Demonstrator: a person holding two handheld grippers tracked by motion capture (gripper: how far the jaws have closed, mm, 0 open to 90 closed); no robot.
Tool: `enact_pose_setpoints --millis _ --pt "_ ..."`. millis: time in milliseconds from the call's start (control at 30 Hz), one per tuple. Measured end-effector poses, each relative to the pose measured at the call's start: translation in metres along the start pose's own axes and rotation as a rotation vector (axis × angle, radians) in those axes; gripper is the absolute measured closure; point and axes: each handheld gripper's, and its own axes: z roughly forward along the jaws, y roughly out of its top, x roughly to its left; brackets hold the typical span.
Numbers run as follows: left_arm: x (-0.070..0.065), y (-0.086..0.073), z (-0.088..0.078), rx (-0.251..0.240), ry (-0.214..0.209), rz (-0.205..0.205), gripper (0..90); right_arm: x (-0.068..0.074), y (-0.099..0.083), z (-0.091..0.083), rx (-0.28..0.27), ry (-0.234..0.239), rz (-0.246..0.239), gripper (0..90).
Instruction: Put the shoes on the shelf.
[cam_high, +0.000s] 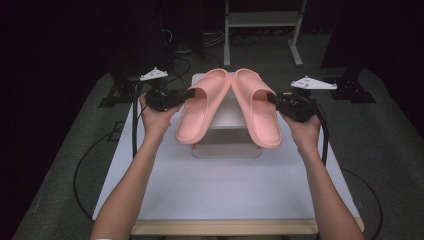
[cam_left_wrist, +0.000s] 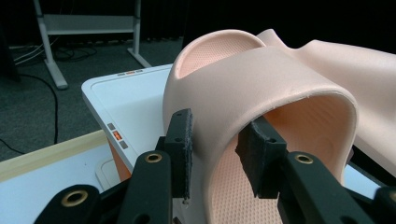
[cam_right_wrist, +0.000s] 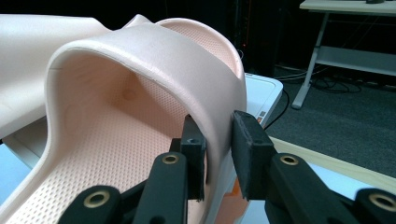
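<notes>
We see a white desk (cam_high: 220, 185) with a pale box (cam_high: 227, 131) on it. Two pink slippers lean over the box, and their toes seem to touch at the far end. The left slipper (cam_high: 200, 107) is pinched at its strap edge by the jaws of the left gripper (cam_high: 186, 96). The right slipper (cam_high: 256, 107) is pinched the same way by the right gripper (cam_high: 272, 98).

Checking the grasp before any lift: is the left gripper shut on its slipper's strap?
Shut: the left gripper has one pad outside and one inside the left slipper strap, pressing on it.
</notes>
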Motion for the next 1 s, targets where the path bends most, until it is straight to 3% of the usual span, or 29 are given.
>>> enact_pose_setpoints --millis 1000 --pt "0.003 0.003 0.018 -0.006 0.023 -0.047 63.6 -0.001 0.002 0.017 -0.003 -0.030 0.057 70.6"
